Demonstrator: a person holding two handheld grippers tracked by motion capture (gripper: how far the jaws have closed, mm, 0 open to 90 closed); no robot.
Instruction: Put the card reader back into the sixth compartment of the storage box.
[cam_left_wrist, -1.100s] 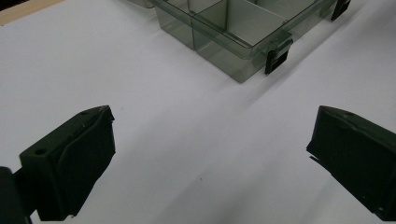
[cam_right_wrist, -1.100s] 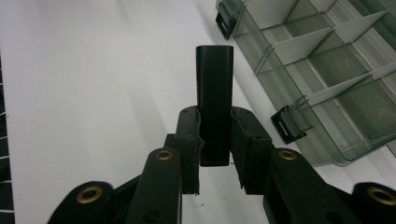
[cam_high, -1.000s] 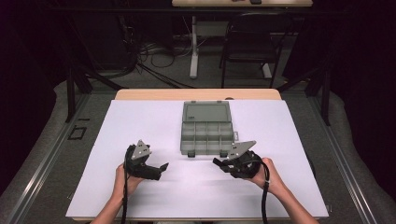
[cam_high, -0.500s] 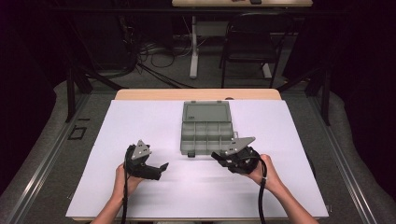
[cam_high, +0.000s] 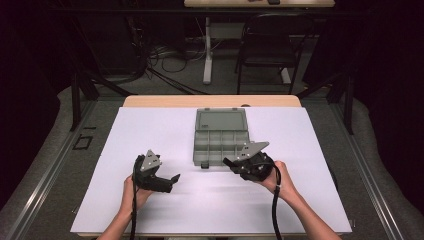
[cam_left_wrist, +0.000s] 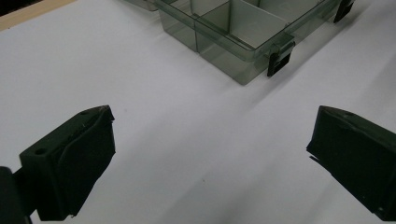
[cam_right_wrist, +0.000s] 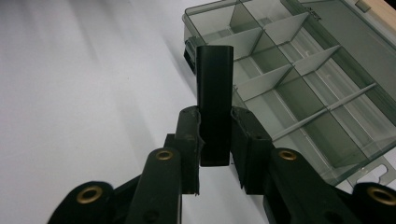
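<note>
The right gripper (cam_high: 231, 162) has slid in toward the compartment box (cam_high: 218, 136) over the last second, and now sits just off the box's near right corner, its jaws clamped tight on a black rectangular block (cam_right_wrist: 214, 100) that stands up between them in the right gripper view. That reads as the carry nearing its end: the block looks bound for one of the open cells, with the drop itself not yet made. The box lies open near the middle of the white table sheet (cam_high: 150, 125), lid folded back on its far side, the dividers bare as far as the frames tell. The left gripper (cam_high: 169, 182) has kept its place, off the box's near left corner, jaws spread wide and holding nothing, the sheet showing between them. Room is generous on the near side of the box and to both flanks; the tight spots are the box's thin front wall and its two dark latches (cam_left_wrist: 279, 63), which the block must clear on the way in.
</note>
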